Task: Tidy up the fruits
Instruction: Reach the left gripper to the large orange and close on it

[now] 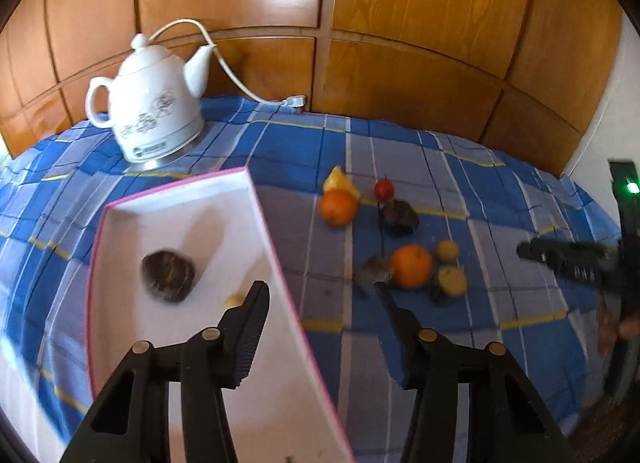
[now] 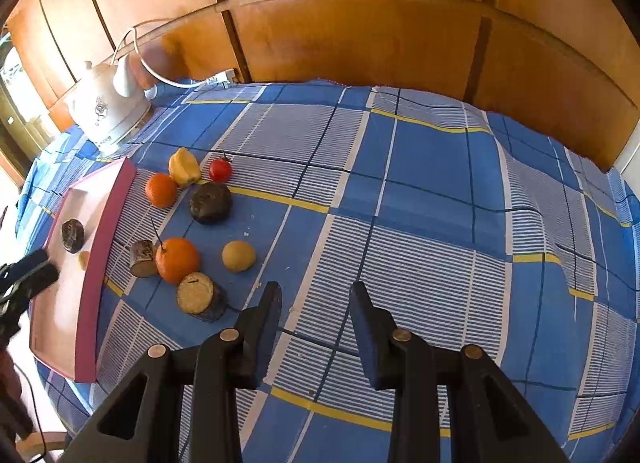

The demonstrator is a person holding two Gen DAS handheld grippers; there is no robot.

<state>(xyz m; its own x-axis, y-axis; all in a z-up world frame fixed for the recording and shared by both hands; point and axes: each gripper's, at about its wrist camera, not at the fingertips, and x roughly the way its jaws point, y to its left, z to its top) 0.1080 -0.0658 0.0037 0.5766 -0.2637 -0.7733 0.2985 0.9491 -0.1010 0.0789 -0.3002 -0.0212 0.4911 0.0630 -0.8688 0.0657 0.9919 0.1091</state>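
Observation:
A pink-rimmed white tray (image 1: pixel 256 199) (image 2: pixel 108 247) lies on the blue checked cloth. In it are a dark brown fruit (image 1: pixel 168 275) (image 2: pixel 73 235) and a small yellow piece (image 1: pixel 234 300). On the cloth lie two oranges (image 1: pixel 411 266) (image 1: pixel 338 207), a yellow fruit (image 2: pixel 184 167), a red fruit (image 2: pixel 220 169), a dark round fruit (image 2: pixel 210 202), a tan round fruit (image 2: pixel 239 256) and two cut brown pieces (image 2: pixel 200 297) (image 2: pixel 142 258). My left gripper (image 1: pixel 320 295) is open and empty over the tray's right rim. My right gripper (image 2: pixel 316 295) is open and empty, right of the fruits.
A white electric kettle (image 1: pixel 154 103) (image 2: pixel 106 107) with its cord stands at the back left. Wooden wall panels (image 1: pixel 400 43) run behind the table. The right gripper shows at the right edge of the left wrist view (image 1: pixel 572 259).

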